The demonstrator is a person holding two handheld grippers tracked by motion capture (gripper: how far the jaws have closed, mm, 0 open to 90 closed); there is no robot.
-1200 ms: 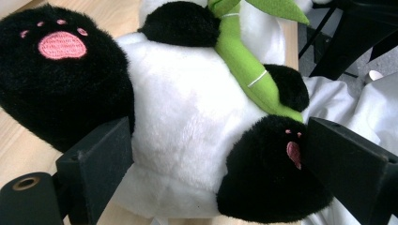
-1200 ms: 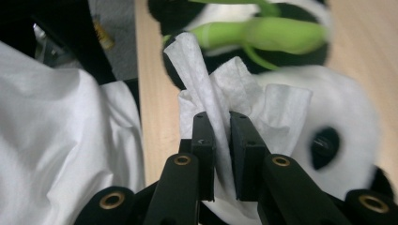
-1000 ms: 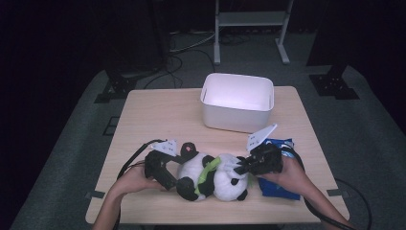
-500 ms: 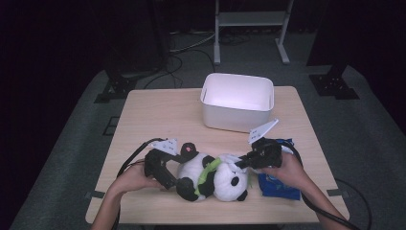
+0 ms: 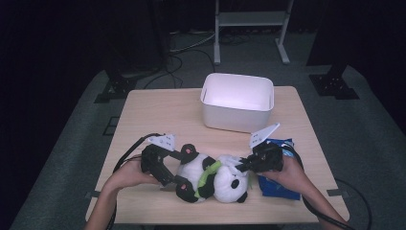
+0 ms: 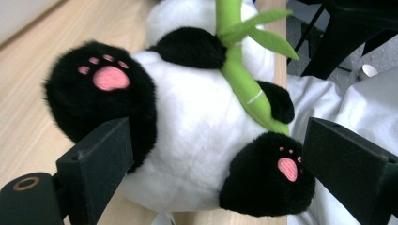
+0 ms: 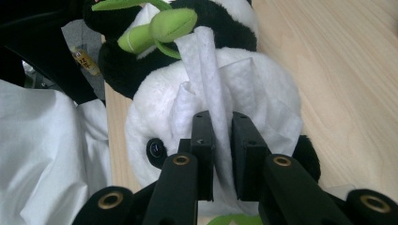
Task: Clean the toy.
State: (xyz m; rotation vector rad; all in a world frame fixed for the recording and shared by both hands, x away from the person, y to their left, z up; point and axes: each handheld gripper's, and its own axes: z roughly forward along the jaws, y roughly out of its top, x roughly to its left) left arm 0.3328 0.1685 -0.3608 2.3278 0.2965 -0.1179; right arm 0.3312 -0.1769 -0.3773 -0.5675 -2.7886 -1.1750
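Your right hand-held gripper (image 7: 220,140) has edged inward, pinching the wipe (image 7: 211,79) on the panda (image 5: 210,177); left hand-held gripper (image 6: 211,159) stays spread around its rump.

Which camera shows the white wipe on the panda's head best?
The right gripper view: the wipe stands up close, pinched in the right tool, draped on the panda. The high view shows it as a small white patch. In the left gripper view I see the panda's belly and paws.

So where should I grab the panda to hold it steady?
Grip the panda across its lower body, between the two black feet, coming in from its foot end. It lies on its side there, and the wide-open left hand-held gripper already straddles that part.
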